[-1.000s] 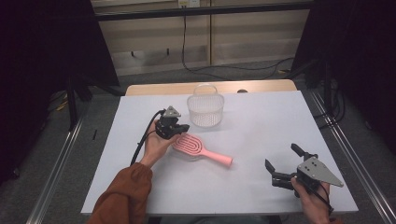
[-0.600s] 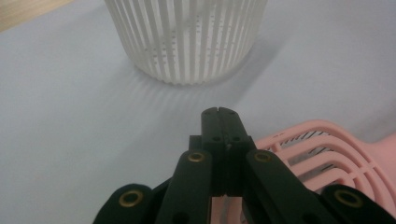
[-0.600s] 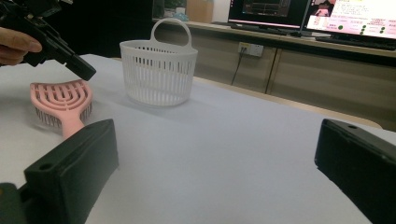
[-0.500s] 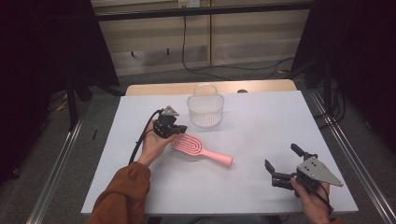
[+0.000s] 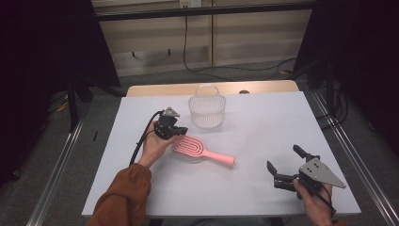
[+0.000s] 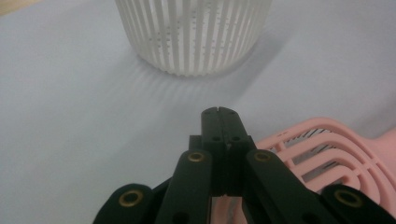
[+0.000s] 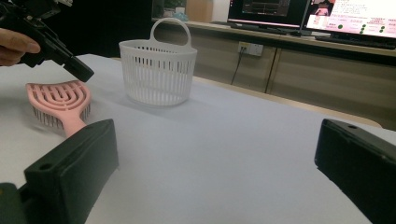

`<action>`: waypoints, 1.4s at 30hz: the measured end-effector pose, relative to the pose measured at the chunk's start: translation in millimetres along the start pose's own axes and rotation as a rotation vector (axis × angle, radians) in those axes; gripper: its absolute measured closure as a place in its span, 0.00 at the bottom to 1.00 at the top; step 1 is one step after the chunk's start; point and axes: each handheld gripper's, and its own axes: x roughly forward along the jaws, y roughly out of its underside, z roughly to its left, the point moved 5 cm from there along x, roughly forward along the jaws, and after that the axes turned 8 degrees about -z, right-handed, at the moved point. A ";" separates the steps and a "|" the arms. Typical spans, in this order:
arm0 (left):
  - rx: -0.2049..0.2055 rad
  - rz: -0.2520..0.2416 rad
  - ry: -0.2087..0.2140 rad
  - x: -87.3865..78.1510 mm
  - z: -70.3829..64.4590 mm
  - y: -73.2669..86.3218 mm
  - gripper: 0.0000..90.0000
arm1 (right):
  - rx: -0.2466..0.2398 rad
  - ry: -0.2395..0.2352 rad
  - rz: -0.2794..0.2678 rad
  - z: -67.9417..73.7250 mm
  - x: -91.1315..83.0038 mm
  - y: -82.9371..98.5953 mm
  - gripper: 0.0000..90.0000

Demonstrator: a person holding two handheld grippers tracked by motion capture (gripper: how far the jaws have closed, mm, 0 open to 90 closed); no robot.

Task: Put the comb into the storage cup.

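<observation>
A pink hairbrush [image 5: 197, 149] lies bristles down in the middle of the white table [image 5: 263, 122], handle pointing right. My left gripper [image 5: 181, 130] hovers just left of the brush head with its jaws shut on nothing; in the left gripper view its closed tips [image 6: 220, 112] sit beside the brush head [image 6: 327, 149]. My right gripper [image 5: 283, 157] stands open near the front right corner, far from the brush. In the right gripper view its wide jaws [image 7: 215, 140] frame the hairbrush [image 7: 58, 100] and the left gripper [image 7: 77, 69] farther off.
A white slatted basket [image 5: 207, 110] with a handle stands upright behind the brush, and it also appears in the gripper views [image 6: 194, 32] [image 7: 159, 77]. A wooden strip [image 5: 211, 88] runs along the far table edge. Metal rails flank the table.
My left gripper has drawn back slightly to the left, away from the brush head. The brush, the basket and the right gripper have not moved.
</observation>
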 end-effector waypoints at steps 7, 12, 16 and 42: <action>0.007 0.032 0.002 -0.1 5.5 4.4 1.00 | -0.001 -0.002 0.002 0.3 0.2 0.0 0.00; 0.010 0.038 0.008 -0.6 4.9 5.1 1.00 | 0.001 0.000 -0.001 0.1 -0.2 -0.3 0.00; 0.019 0.049 0.020 -1.2 2.8 5.4 1.00 | 0.000 0.001 -0.001 -0.1 -0.4 -0.4 0.00; 0.036 0.079 0.030 -9.7 -2.3 12.5 1.00 | 0.001 0.002 -0.001 0.1 -0.5 -0.5 0.00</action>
